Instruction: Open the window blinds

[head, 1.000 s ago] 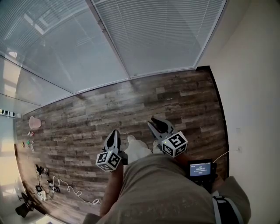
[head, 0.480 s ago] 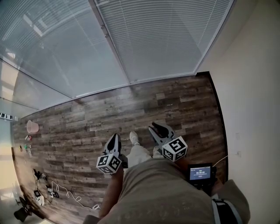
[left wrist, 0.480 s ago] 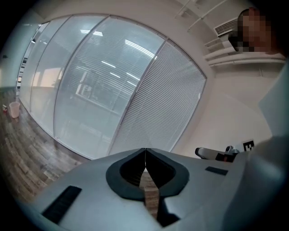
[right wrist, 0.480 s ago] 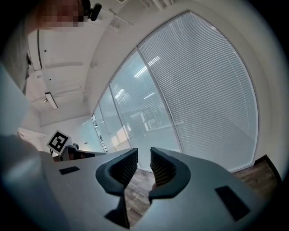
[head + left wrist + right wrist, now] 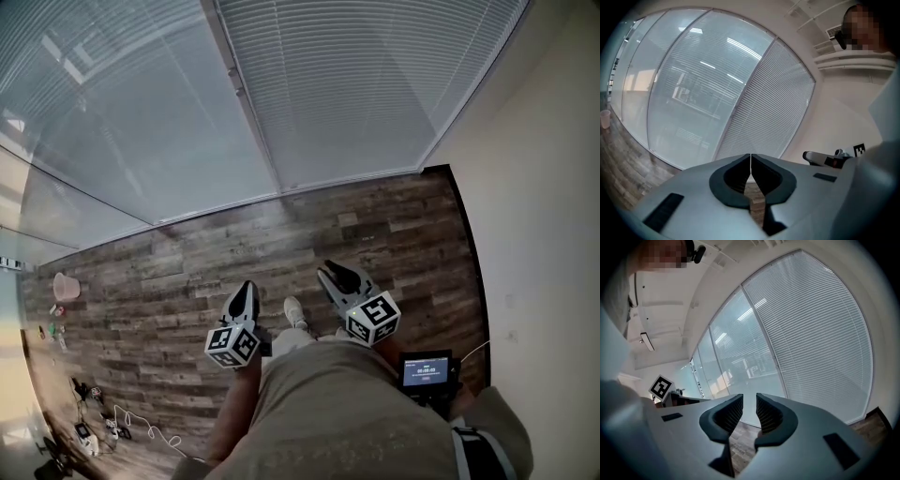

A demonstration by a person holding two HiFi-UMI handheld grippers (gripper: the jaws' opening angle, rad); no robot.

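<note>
1. Our left tongs (image 5: 750, 157) are pressed together on nothing; our right tongs (image 5: 749, 401) stand slightly spread, empty.
2. Only the gripper views show those gaps; the head view shows both tongs before our body, well apart from the window blinds (image 5: 356, 84).
3. The blinds hang lowered beyond the wooden floor (image 5: 394, 225), between a glass partition (image 5: 122, 131) and a white wall (image 5: 553, 187).
4. Some clutter (image 5: 94, 412) at the floor's left edge is too small to name.
</note>
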